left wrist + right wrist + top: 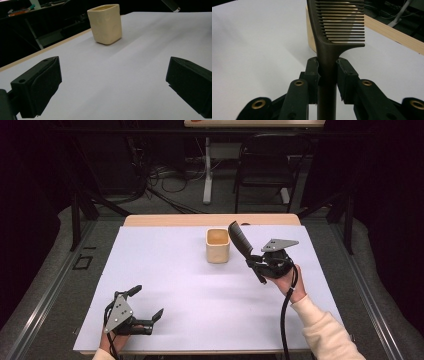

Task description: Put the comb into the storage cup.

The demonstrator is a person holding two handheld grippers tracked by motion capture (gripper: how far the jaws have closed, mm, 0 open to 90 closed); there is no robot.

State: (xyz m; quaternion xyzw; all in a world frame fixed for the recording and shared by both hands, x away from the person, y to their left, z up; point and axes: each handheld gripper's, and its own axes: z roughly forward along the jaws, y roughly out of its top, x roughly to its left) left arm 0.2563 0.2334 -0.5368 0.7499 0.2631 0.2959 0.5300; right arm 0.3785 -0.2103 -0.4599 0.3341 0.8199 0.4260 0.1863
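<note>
I am holding a dark comb (329,47) in the right gripper (256,263), its jaws pinched narrowly on the handle just below the teeth, as the right gripper view is showing. In the high view the comb is slanting up toward eleven o'clock from that gripper, its top end hanging just beside the cream cup's (218,246) rim, at about two o'clock from the cup. The cup is standing upright on the white table sheet (200,310), near the far middle edge. My left gripper (142,307) is resting at about seven o'clock from the cup, well apart from it, jaws spread wide with nothing between them.

I am judging that I am working the comb toward the cup's mouth, and several things are worrying me. The grip is sitting high on the handle, so the comb could pivot between the pads if its end knocks the rim. The cup looks light and nothing is steadying it; a sideways nudge from the comb could be tipping or sliding it toward the table's far edge. If I am releasing with the comb slanted, its long body could be levering the cup over.
</note>
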